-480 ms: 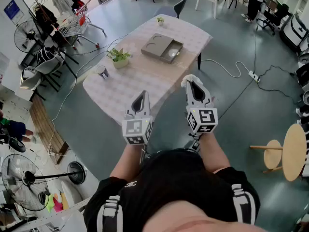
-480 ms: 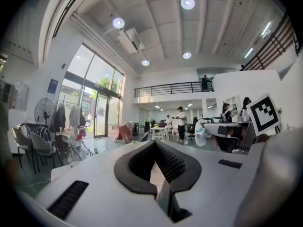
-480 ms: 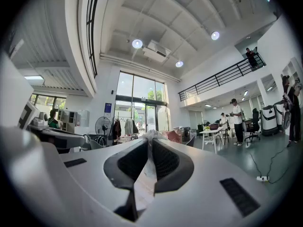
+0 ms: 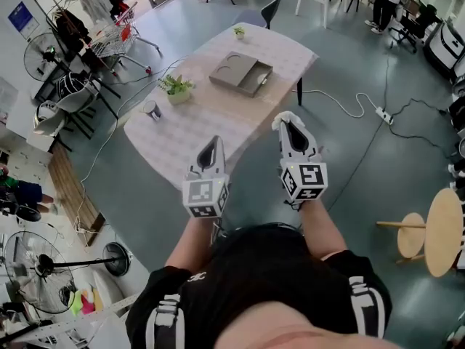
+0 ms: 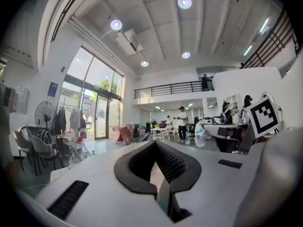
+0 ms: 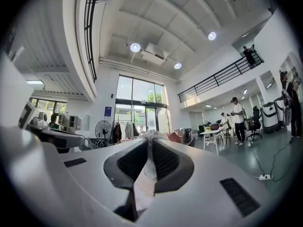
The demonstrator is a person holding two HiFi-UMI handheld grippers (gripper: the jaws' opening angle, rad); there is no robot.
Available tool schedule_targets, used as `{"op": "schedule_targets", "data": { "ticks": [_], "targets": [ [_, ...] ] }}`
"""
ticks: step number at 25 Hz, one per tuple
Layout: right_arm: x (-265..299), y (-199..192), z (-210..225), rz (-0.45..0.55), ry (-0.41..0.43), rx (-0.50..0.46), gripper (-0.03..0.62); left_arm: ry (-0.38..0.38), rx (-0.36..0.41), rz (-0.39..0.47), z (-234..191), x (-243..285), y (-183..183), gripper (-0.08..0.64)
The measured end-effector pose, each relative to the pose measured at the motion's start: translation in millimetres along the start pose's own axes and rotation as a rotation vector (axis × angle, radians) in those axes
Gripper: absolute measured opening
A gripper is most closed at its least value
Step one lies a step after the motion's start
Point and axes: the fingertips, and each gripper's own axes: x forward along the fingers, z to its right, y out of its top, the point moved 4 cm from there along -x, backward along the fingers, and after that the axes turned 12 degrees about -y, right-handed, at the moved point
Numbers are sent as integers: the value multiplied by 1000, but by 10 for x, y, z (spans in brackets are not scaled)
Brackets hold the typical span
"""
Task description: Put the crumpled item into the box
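A grey box (image 4: 240, 73) with its drawer slid open lies on the far half of the checked table (image 4: 211, 122). My right gripper (image 4: 291, 124) hovers over the floor just short of the table's near corner. It is shut on a white crumpled item (image 4: 280, 121), which pokes out at the jaw tips (image 6: 150, 137). My left gripper (image 4: 212, 143) is held level beside it, over the table's near edge. Its jaws meet at the tips (image 5: 154, 144) with nothing between them. Both grippers point toward the table and are well short of the box.
On the table stand a potted plant (image 4: 177, 87), a cup (image 4: 152, 108) and a small plant (image 4: 239, 30) at the far end. A cable with a power strip (image 4: 381, 115) runs across the floor at right. A round wooden stool (image 4: 442, 227), fans and a shopping cart (image 4: 115, 36) stand around.
The head view has shifted a little, so the table and box sit slightly higher and further left. Both grippers hold the same pose and grip.
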Motion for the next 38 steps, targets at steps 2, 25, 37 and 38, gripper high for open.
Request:
{"op": "schedule_targets", "data": {
  "ticks": [2, 25, 37, 38],
  "targets": [
    [-12, 7, 77, -3, 8, -1, 29, 4, 0, 2, 81, 44, 16, -8],
    [5, -131, 817, 0, 46, -24, 29, -2, -3, 28, 694, 666, -135, -8],
    [991, -155, 1321, 10, 53, -66, 29, -63, -18, 68, 463, 1991, -74, -8],
    [1102, -155, 1383, 9, 51, -66, 29, -67, -19, 66, 434, 2121, -68, -8]
  ]
}}
